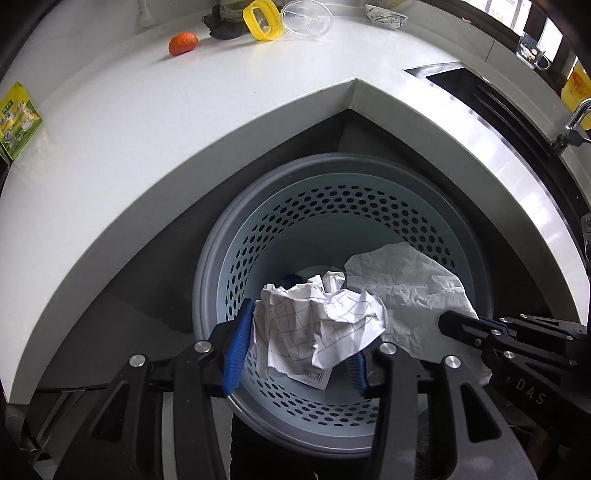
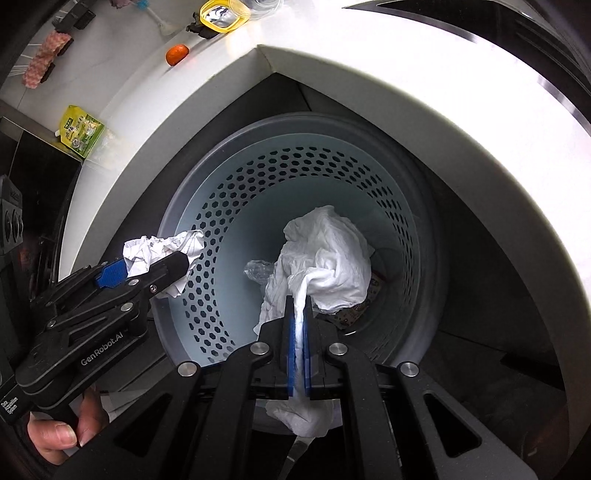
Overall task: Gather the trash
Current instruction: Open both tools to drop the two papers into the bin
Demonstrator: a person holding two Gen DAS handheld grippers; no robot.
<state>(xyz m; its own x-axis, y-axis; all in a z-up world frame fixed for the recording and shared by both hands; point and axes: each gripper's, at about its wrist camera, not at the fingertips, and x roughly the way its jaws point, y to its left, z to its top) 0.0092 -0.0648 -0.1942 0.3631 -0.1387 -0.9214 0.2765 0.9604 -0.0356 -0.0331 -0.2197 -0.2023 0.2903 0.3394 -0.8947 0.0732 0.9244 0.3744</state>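
Jaws of the left gripper (image 1: pixel 301 345) stand partly apart around a crumpled ball of grid-ruled paper (image 1: pixel 325 328). Its ribbed blue pads (image 1: pixel 238 350) flank the wad, and whether they still press on it I cannot tell. The right gripper (image 2: pixel 299 321) is pinched nearly shut on a soft, wrinkled white tissue (image 2: pixel 328 254), a strip of which runs down between its blue pads and bunches out below them.

Both pieces of trash hang over the mouth of a round plastic bin (image 1: pixel 332 166), which fills the centre of each frame: a smooth grey rim, pale blue inner wall pierced with rows of hexagonal holes. Some clear crinkled plastic (image 2: pixel 258 271) lies at its bottom.

A glossy white countertop (image 1: pixel 147 122) wraps around the bin in an angular corner. Along the top of the left wrist view sit a dimpled orange fruit (image 1: pixel 183 43), a yellow ring-shaped lid (image 1: pixel 263 19) and a clear round container (image 1: pixel 306 18); a green printed packet (image 1: pixel 18 120) lies at the left edge.
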